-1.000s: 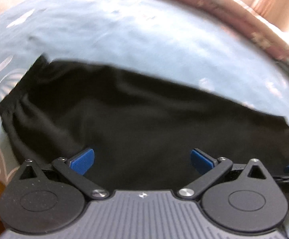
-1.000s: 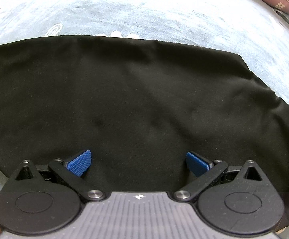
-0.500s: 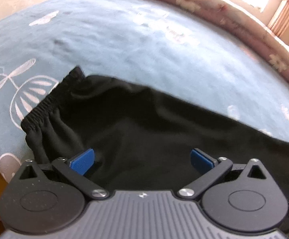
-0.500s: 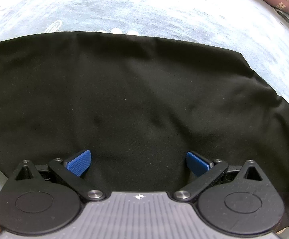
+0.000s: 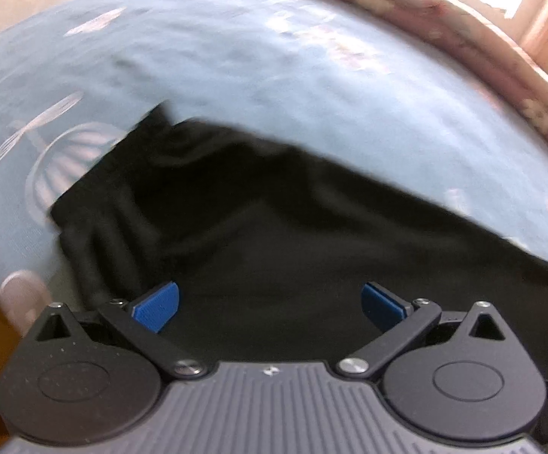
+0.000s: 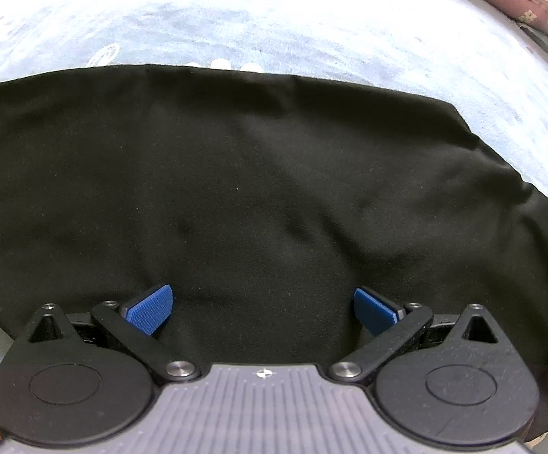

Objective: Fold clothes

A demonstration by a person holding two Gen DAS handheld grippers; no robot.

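Right wrist: black garment (image 6: 258, 174) under spread right claw (image 6: 261, 307).

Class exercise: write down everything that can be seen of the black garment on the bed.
The black garment is matte, soft-looking cloth, spread mostly flat on a light blue patterned sheet, with shallow wrinkles. One end, in the left wrist view, looks gathered like an elastic waistband, though blur hides detail. Both open grippers, left and right, hang over it, gripping nothing.
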